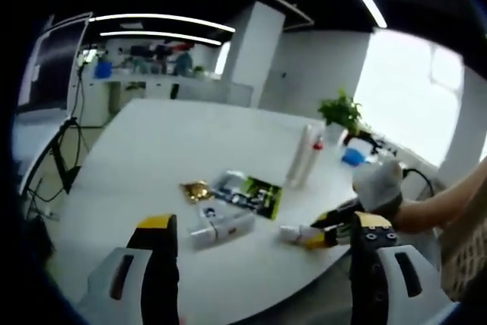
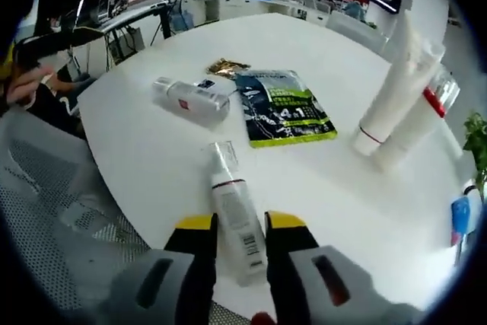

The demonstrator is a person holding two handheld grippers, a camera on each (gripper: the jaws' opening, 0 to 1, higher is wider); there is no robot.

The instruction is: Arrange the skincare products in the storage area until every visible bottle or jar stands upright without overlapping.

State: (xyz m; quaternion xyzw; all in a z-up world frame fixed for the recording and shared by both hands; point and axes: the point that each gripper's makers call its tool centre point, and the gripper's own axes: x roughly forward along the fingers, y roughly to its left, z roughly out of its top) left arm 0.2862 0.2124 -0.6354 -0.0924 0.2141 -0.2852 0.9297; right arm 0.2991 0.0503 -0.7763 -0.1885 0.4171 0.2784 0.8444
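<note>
Right gripper view: the right tongs (image 2: pixel 237 245) straddle a white bottle (image 2: pixel 234 224) lying on its side on the white tabletop (image 2: pixel 152 150) near its edge, clear cap pointing away; the jaws sit close on either flank, though I cannot tell whether they press it. Beyond lie a second white bottle (image 2: pixel 190 100), a green-and-black sachet (image 2: pixel 283 107) and a gold packet (image 2: pixel 227 67). Two white tubes (image 2: pixel 399 89) stand upright, well apart to the right. Left gripper view: the left tongs (image 1: pixel 262 234) gape wide, holding nothing, with the second bottle (image 1: pixel 221 229) lying between and ahead of the jaws
</note>
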